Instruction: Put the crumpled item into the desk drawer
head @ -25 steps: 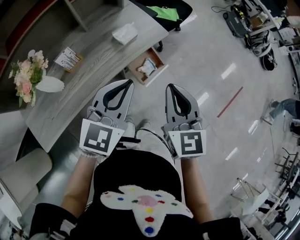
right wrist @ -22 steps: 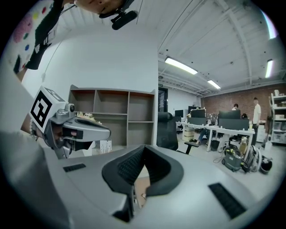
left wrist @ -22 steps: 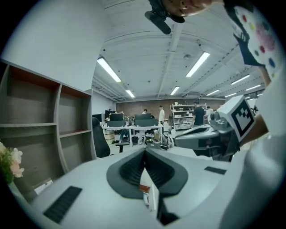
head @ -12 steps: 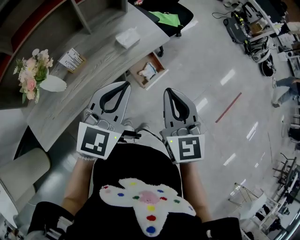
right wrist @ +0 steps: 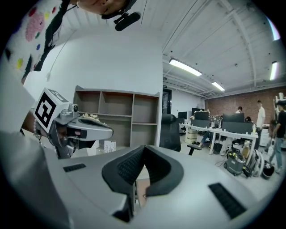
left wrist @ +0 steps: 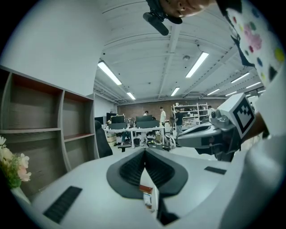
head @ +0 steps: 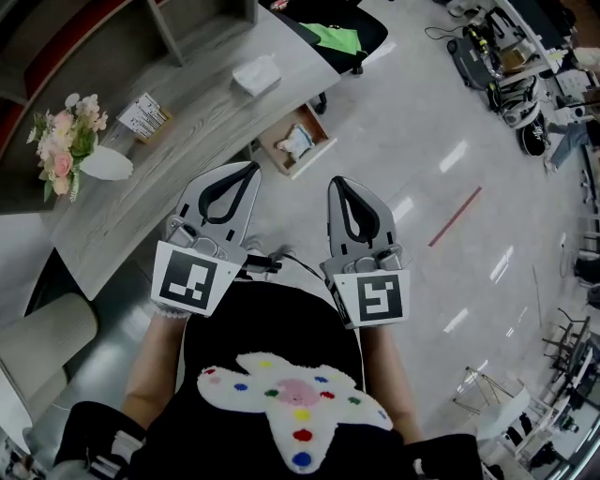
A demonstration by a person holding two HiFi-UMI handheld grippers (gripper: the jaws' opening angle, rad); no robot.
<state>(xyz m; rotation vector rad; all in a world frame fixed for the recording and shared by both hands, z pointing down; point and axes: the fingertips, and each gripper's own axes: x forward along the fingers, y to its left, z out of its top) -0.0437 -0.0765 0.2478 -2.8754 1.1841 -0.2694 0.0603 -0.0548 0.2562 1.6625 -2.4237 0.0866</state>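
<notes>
Short of the grey wooden tabletop (head: 197,114), left gripper (head: 249,169) and right gripper (head: 337,182) hover, fingers clenched empty; next, probably reach the white crumpled item (head: 255,75)

The head view looks steeply down from above onto the left gripper (head: 251,169) and right gripper (head: 338,182), with the surface (head: 178,141) at 10 o'clock. Each gripper view sits close behind its jaws and looks about level. Both show the shelves (left wrist: 49,129) and far desks (left wrist: 134,130).

Pink-and-white flowers (head: 64,141) in white vase (head: 105,167): well left of left tool (head: 248,169). Printed carton (head: 143,116): ahead-left of it. Black chair (head: 361,17) bearing green cloth (head: 336,37): well ahead of right tool (head: 337,181). Red floor strip (head: 456,216): to its right.
</notes>
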